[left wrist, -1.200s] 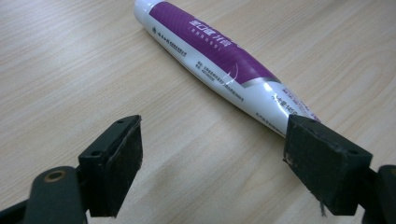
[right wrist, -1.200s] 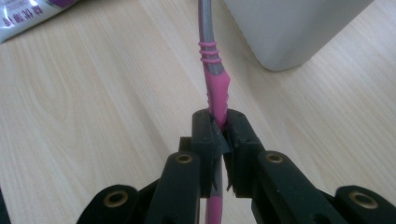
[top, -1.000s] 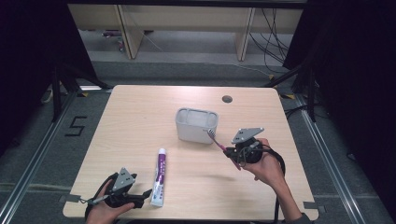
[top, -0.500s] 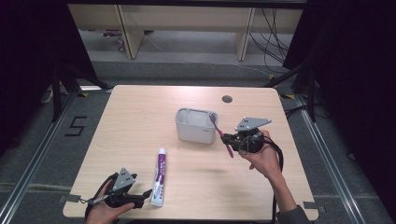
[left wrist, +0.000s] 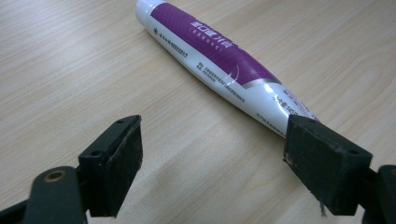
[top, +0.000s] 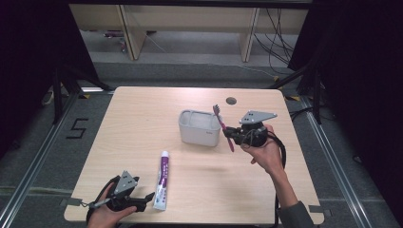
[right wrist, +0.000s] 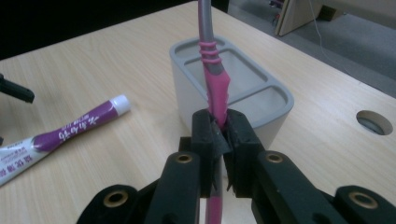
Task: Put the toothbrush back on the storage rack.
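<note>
On top of the pale wood counter (top: 142, 123) sat a grey holder (top: 199, 127) near the middle. It was a small box with a few open slots in its top. Nearer the person, a white and purple tube (top: 162, 179) lay flat on the wood, well apart from the holder.

At the right, the right hand-held gripper (top: 231, 133) was up in the air just beside the holder. Its jaws were pressed together on a pink and grey toothbrush (top: 223, 128). They pinched it by the pink part of the handle. The brush end pointed up and tilted over the right end of the holder. The other end stuck out below the jaws. From the right gripper view, the toothbrush (right wrist: 212, 74) rose in front of the holder's slots.

At the bottom left, the left hand-held gripper (top: 145, 201) sat low by the counter's near edge. Its jaws were spread wide with nothing between them. One jaw was just beside the flat end of the tube (left wrist: 224, 70).
</note>
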`<action>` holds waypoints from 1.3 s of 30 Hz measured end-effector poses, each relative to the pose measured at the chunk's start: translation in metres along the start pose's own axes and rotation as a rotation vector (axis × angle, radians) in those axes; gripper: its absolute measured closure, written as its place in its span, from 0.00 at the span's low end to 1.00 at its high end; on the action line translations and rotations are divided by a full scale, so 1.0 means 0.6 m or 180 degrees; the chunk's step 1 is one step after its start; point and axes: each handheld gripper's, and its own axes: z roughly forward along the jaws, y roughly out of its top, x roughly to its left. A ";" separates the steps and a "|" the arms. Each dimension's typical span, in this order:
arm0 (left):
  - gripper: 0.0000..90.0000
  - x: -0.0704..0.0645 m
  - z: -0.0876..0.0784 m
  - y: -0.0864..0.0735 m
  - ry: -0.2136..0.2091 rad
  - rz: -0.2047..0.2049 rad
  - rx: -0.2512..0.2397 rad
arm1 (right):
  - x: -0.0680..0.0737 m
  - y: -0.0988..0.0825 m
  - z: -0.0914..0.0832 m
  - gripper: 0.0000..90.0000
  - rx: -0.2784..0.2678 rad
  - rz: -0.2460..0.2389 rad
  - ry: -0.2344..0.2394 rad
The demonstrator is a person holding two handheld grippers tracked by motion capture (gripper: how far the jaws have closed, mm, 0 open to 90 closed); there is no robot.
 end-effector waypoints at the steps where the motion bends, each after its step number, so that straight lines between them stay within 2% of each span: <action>1: 0.21 0.004 -0.003 0.000 0.0013 0.0098 0.0087 | -0.002 0.004 -0.001 0.93 -0.0006 0.0050 0.0013; 2: 0.21 0.004 -0.003 0.000 0.0013 0.0098 0.0087 | -0.002 0.004 -0.001 0.93 -0.0006 0.0050 0.0013; 3: 0.21 0.001 0.000 0.000 0.0025 0.0023 0.0017 | -0.005 0.006 0.000 0.93 -0.0042 -0.0004 0.0002; 4: 0.21 0.001 0.000 0.000 0.0024 0.0022 0.0016 | -0.004 0.007 0.000 0.93 -0.0039 0.0091 0.0019; 6: 0.21 0.003 -0.002 0.000 0.0015 0.0084 0.0063 | -0.007 0.010 0.001 0.93 -0.0086 0.0091 0.0006; 8: 0.21 0.002 -0.001 0.000 0.0007 0.0066 0.0049 | -0.010 0.012 0.002 0.93 -0.0100 0.0100 -0.0013; 9: 0.21 0.001 0.000 0.000 0.0022 0.0032 0.0015 | -0.016 0.013 0.003 0.93 -0.0136 0.0031 -0.0020; 10: 0.21 0.003 -0.002 0.000 0.0017 0.0082 0.0061 | -0.016 0.014 0.005 0.93 -0.0139 0.0138 0.0041; 11: 0.21 0.003 -0.001 0.000 0.0014 0.0077 0.0058 | -0.015 0.015 0.005 0.93 -0.0166 0.0198 0.0009; 12: 0.21 0.002 -0.001 0.000 0.0006 0.0063 0.0048 | -0.019 0.016 0.005 0.93 -0.0170 0.0161 0.0024; 13: 0.21 0.000 0.001 0.000 -0.0004 0.0007 -0.0002 | -0.020 0.018 0.005 0.93 -0.0206 0.0198 0.0001; 14: 0.21 0.000 0.001 0.000 -0.0004 0.0007 -0.0002 | -0.020 0.018 0.005 0.93 -0.0206 0.0198 0.0001; 15: 0.21 0.002 -0.001 0.000 0.0003 0.0069 0.0051 | -0.022 0.022 0.006 0.93 -0.0245 0.0231 -0.0019; 18: 0.21 0.002 -0.001 0.000 0.0003 0.0062 0.0045 | -0.027 0.027 0.007 0.93 -0.0285 0.0195 -0.0019; 20: 0.21 0.002 -0.001 0.000 0.0001 0.0055 0.0041 | -0.030 0.030 0.009 0.93 -0.0324 0.0222 -0.0008; 21: 0.21 0.002 -0.001 0.000 0.0005 0.0058 0.0043 | -0.028 0.032 0.010 0.93 -0.0341 0.0324 -0.0017; 24: 0.21 0.002 -0.001 0.000 0.0002 0.0064 0.0046 | -0.035 0.039 0.013 0.93 -0.0387 0.0297 -0.0014; 25: 0.21 0.001 0.000 0.000 -0.0003 0.0039 0.0027 | -0.035 0.042 0.014 0.93 -0.0413 0.0336 -0.0044; 26: 0.21 0.002 -0.001 0.000 0.0000 0.0067 0.0051 | -0.037 0.045 0.015 0.93 -0.0426 0.0355 -0.0012; 28: 0.21 0.002 -0.001 0.000 0.0000 0.0066 0.0046 | -0.041 0.050 0.018 0.93 -0.0468 0.0317 -0.0033; 30: 0.21 0.003 -0.001 0.000 0.0015 0.0081 0.0062 | -0.043 0.053 0.021 0.93 -0.0459 0.0380 -0.0024; 32: 0.21 0.002 -0.001 0.000 0.0003 0.0062 0.0046 | -0.049 0.057 0.024 0.93 -0.0475 0.0352 -0.0067; 33: 0.21 0.003 -0.001 0.000 0.0012 0.0085 0.0063 | -0.049 0.058 0.024 0.93 -0.0466 0.0394 -0.0064; 35: 0.21 0.002 -0.001 0.000 0.0016 0.0053 0.0048 | -0.050 0.063 0.026 0.93 -0.0504 0.0418 -0.0064; 38: 0.21 0.002 -0.001 0.000 0.0004 0.0066 0.0047 | -0.052 0.066 0.028 0.93 -0.0533 0.0389 -0.0080; 39: 0.21 0.003 -0.001 0.000 0.0012 0.0081 0.0058 | -0.053 0.068 0.032 0.93 -0.0531 0.0434 -0.0072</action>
